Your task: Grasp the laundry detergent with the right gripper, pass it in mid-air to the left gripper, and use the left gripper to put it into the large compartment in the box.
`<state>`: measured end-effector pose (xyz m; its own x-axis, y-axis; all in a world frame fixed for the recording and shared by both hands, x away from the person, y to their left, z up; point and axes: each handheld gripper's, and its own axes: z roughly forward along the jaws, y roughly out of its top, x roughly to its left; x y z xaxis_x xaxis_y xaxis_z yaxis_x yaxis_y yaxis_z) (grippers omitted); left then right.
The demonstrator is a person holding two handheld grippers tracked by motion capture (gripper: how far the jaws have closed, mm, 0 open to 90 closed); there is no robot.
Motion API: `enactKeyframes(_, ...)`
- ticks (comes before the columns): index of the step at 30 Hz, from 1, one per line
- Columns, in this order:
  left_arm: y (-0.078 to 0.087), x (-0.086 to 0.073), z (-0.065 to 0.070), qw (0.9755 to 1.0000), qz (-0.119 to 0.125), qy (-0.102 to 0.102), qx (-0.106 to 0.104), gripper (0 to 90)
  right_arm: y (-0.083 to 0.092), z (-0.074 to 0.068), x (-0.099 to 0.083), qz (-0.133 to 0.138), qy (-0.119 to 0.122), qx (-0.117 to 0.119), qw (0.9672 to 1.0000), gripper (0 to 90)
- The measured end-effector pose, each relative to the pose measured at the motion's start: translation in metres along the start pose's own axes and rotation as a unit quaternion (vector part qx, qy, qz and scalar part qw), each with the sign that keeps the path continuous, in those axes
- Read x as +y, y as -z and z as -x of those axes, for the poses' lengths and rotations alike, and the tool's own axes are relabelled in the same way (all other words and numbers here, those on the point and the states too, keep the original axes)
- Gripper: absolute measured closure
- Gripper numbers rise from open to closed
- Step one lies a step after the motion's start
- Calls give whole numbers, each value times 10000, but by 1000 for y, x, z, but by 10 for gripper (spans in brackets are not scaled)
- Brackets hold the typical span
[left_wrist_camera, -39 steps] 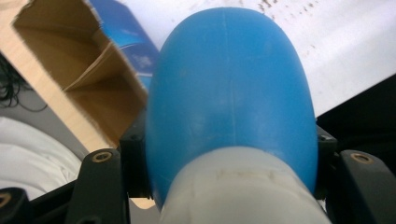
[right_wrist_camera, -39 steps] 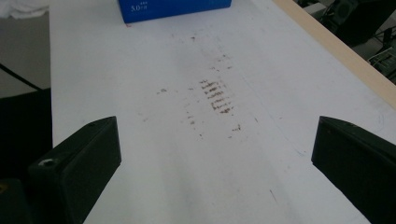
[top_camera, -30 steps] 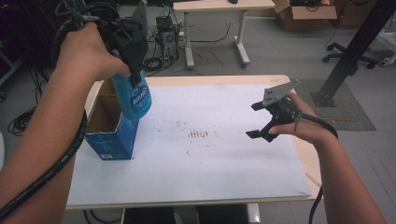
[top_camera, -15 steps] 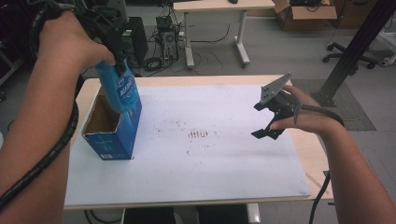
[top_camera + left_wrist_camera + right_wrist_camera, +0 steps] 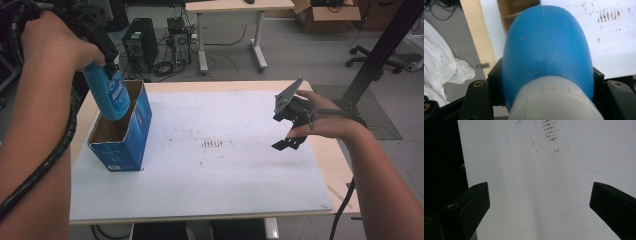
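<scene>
Your left gripper [image 5: 102, 60] has its jaws clamped on the neck end of the blue bottle [image 5: 110, 95], which hangs base-down over the open blue box [image 5: 122, 135] at the upper left of the high view. Lower it off-centre and the base could catch the rim and tip the box. Your right gripper [image 5: 290, 127], jaws apart and empty, hovers at the right over the table [image 5: 240, 180].
</scene>
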<state>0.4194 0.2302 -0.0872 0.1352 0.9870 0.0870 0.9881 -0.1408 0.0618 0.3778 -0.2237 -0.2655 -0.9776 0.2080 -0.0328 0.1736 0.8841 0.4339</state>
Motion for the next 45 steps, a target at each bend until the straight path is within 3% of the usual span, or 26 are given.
enactKeyframes(5, -6, 1, -6, 9998, -8, 196, -5, 385, 0, 1, -1, -61, -20, -32, 10000, 32)
enactKeyframes(19, -31, -2, -19, 9988, -17, 479, -86, 385, 3, 0, 3, -175, 106, 17, 9998, 33)
enactKeyframes(31, -57, -4, -24, 9985, -7, 528, -131, 384, 2, -1, 4, -116, 132, 24, 9998, 33)
enactKeyframes(36, -72, -4, -24, 9987, -49, 506, -44, 384, -1, -1, 3, -84, 129, 33, 9999, 33)
enactKeyframes(45, -98, -5, -26, 9988, -73, 469, -87, 384, -3, 0, 1, -179, 111, 98, 9997, 34)
